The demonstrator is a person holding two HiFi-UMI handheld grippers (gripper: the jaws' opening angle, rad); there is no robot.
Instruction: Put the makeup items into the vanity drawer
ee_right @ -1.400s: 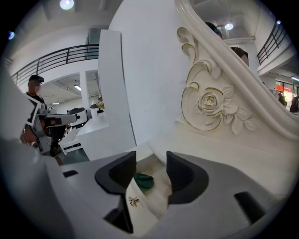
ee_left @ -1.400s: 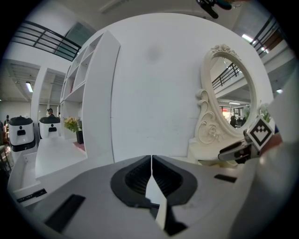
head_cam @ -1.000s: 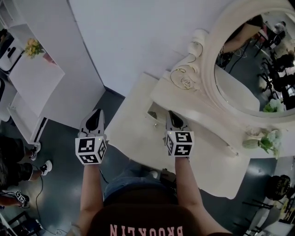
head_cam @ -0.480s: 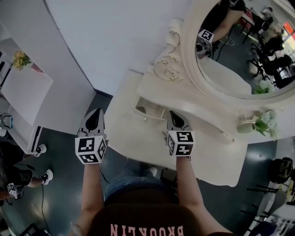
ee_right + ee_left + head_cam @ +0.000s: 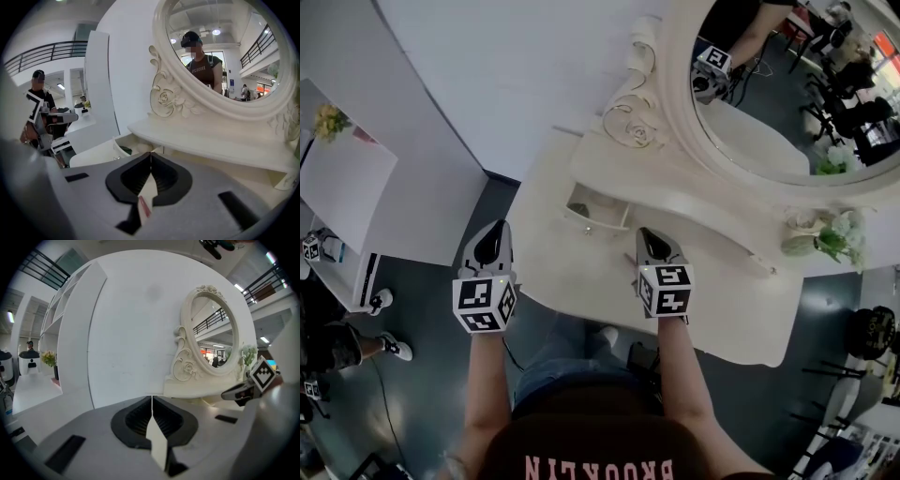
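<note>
- The vanity drawer (image 5: 598,214) stands pulled open under the raised back shelf (image 5: 694,202) of the cream vanity, at that shelf's left end, with its small knob facing the person.
- In the right gripper view, a dark thing (image 5: 125,150) lies inside the drawer (image 5: 117,146). It is too small to tell what it is.
- The right claw (image 5: 654,246) hovers over the tabletop (image 5: 581,272), just in front of the drawer and slightly to its right, not touching it. Its jaws are pressed together with nothing between them (image 5: 150,161).
- The left claw (image 5: 492,246) hangs off the tabletop's left edge, over the dark floor (image 5: 422,309). Its jaws are also closed and it holds nothing (image 5: 152,404).
- The two claws are level with each other and well apart.
- An oval mirror (image 5: 769,94) in a scrolled cream frame rises from the back shelf and reflects the right claw's marker cube.
- A small bunch of pale flowers with green leaves (image 5: 820,239) sits at the shelf's right end.
- A white cabinet (image 5: 347,187) stands to the left, with yellow flowers (image 5: 328,120) on it.
</note>
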